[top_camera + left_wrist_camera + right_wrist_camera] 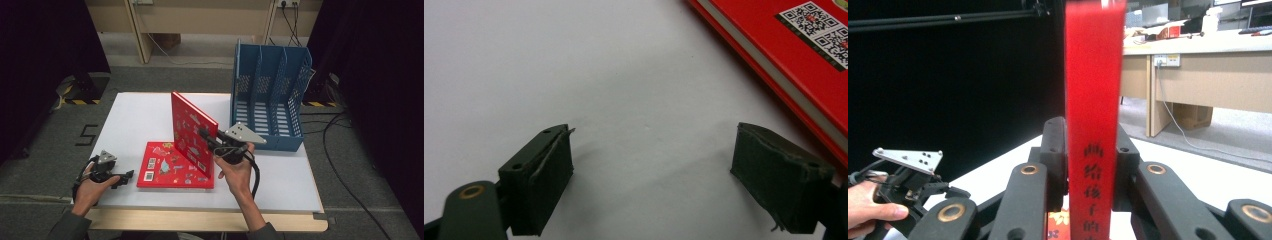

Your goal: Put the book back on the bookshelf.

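Note:
One red picture book (192, 134) stands on edge near the table's middle, leaning a little. My right gripper (203, 134) is shut on its near edge; in the right gripper view the red spine (1093, 100) rises between the two pads, and both pads lie against it. A second red book (170, 171) lies flat on the white table (135, 115), just in front of the standing one. My left gripper (129, 175) rests low on the table to the left of the flat book, open. Nothing lies between its jaws (651, 145), and the flat book's corner (794, 45) is at the upper right.
A blue slotted file rack (270, 95) stands at the table's back right, close behind my right gripper. Bare white tabletop spreads across the left and back left. Dark curtains flank the table, and cables lie on the floor to the right.

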Tool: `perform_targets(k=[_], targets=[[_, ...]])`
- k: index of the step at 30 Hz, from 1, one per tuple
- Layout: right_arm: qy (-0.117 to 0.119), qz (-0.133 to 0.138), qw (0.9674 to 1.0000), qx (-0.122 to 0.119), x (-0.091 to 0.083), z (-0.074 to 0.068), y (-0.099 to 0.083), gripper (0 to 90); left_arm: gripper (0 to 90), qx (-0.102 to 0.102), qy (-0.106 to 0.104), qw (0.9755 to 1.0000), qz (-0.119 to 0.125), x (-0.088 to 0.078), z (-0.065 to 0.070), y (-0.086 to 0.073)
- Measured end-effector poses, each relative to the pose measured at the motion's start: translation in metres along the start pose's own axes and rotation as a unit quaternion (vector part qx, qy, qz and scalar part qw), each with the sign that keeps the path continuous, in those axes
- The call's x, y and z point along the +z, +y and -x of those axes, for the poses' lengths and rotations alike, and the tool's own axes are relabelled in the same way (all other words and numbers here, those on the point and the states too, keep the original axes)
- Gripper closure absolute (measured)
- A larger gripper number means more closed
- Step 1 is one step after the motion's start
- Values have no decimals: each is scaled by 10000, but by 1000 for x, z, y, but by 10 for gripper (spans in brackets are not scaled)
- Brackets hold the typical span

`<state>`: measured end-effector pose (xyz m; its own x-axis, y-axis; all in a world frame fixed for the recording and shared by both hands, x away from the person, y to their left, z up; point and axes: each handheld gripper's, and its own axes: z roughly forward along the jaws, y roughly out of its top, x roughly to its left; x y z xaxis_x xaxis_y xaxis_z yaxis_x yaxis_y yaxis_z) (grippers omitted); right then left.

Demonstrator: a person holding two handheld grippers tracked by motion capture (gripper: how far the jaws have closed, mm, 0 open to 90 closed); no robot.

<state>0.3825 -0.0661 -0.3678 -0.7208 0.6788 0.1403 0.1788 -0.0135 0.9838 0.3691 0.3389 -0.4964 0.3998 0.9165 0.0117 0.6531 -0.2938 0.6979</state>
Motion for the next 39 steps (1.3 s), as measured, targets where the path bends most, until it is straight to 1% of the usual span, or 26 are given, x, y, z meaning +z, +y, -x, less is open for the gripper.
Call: perform_targets(k=[1,2,6,8,10,15,17,18,19,21,22,23,25,27,30,32,34,39], targets=[[-3,-12,10000,-6,1,-1,-1,745,155,1,0,10000,1,0,0,0],[-5,-83,10000,5,5,-2,-5,741,156,-5,-6,10000,-4,0,0,0],[18,-110,9999,-28,9,-2,-9,741,157,13,4,10000,1,0,0,0],[8,-141,9999,-10,13,-3,-14,740,159,22,16,10000,6,0,1,0],[6,-166,9999,19,14,-3,-14,740,159,32,16,10000,3,0,1,0],[31,-205,9998,-18,19,-6,-20,740,159,16,9,10000,3,0,1,0],[27,-202,9998,-49,20,-6,-20,740,161,2,6,10000,6,-1,1,0],[9,-174,9998,-12,20,-7,-22,739,161,0,-3,10000,8,-1,1,0],[13,-144,9999,-56,21,-6,-24,738,162,-31,-47,10000,0,-1,0,-1],[10,-139,9999,-20,22,-7,-24,738,162,-67,-58,10000,5,0,0,-1],[4,-108,9999,-26,24,-7,-26,737,162,-50,-56,10000,-1,-1,0,-1],[-20,-115,9999,-82,24,-7,-27,737,162,-34,-51,10000,-2,-1,0,-1],[-14,-125,9999,-99,26,-7,-29,735,162,-37,-54,10000,-10,-1,0,-1],[-18,-126,9999,-78,26,-7,-30,735,162,-45,-55,10000,-8,-1,0,-1],[-15,-142,9998,-133,29,-8,-33,732,162,-45,-58,10000,-5,-1,1,-1],[-5,-140,9999,-87,31,-10,-35,732,162,-41,-44,10000,1,-1,1,-1],[-14,-107,9998,-162,32,-9,-36,732,162,-50,-61,10000,-6,-1,1,-1],[-15,-140,9998,-166,36,-10,-43,731,162,-68,-67,10000,-1,-1,1,-1]])
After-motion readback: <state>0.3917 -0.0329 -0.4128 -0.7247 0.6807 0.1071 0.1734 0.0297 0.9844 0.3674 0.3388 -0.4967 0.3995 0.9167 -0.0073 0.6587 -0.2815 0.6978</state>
